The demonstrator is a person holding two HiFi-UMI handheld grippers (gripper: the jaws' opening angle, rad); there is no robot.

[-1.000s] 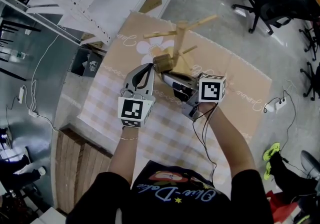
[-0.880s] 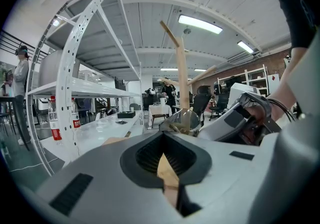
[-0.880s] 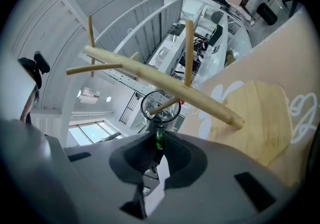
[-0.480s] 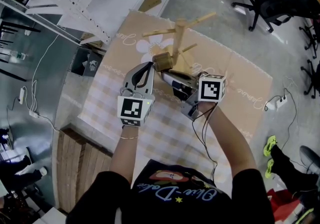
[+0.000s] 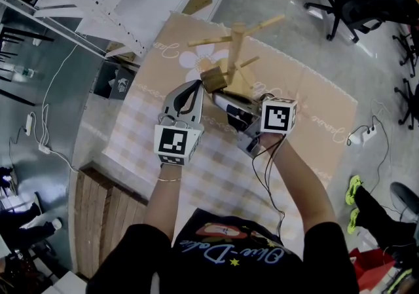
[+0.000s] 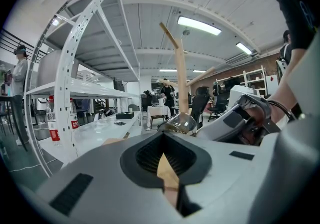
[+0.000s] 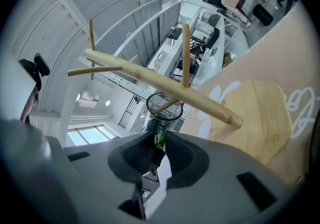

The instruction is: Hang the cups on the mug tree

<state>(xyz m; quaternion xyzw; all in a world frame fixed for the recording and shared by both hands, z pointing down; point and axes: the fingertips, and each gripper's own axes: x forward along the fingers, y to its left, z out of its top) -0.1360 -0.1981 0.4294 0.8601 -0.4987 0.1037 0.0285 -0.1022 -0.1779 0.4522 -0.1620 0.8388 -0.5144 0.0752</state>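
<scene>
Ceiling strip lamps light the room brightly and evenly; shadows on the desk are soft. Both gripper views bulge fisheye-fashion into black corners. The left hand-held gripper and right hand-held gripper blur near the lens; a window glares white.

- The mug tree stands on the counter, just ahead of the right gripper.
- The cup sits on a lower peg, at that gripper's tips.
- The left gripper lies just left of the cup.

One cup, one mug tree, one left gripper and one right gripper.
</scene>
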